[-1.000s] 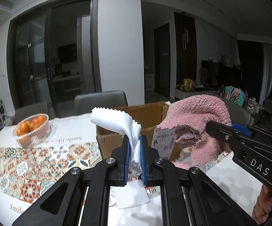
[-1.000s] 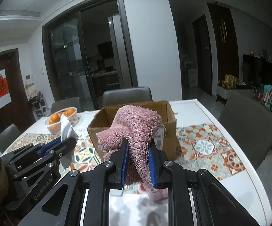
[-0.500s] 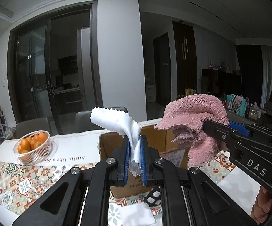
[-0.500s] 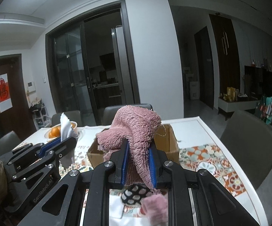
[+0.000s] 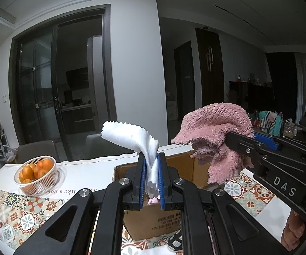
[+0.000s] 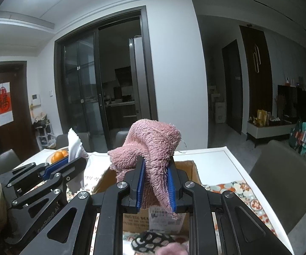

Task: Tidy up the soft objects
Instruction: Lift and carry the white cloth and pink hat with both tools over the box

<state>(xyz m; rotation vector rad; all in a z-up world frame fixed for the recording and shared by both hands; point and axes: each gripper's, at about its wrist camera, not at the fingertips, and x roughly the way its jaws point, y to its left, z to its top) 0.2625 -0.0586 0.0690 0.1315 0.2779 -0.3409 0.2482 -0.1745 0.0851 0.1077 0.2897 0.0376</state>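
My left gripper [image 5: 151, 170] is shut on a white cloth [image 5: 131, 138] with zigzag edges and holds it in the air in front of an open cardboard box [image 5: 153, 218]. My right gripper [image 6: 156, 176] is shut on a fluffy pink towel [image 6: 153, 140] and holds it above the same box [image 6: 187, 170]. The towel [image 5: 214, 131] and right gripper show at the right of the left wrist view. The white cloth [image 6: 73, 144] and left gripper show at the left of the right wrist view. A black-and-white spotted item [image 6: 150, 241] and a pink one [image 6: 172, 249] lie on the table below.
A white basket of oranges [image 5: 36, 175] stands at the table's far left on a patterned tablecloth [image 5: 15, 212]. Grey chairs [image 6: 284, 180] stand around the table. Glass sliding doors are behind.
Both grippers have risen with their cloths, so the box and table now sit lower in both views. The box looks nearer.
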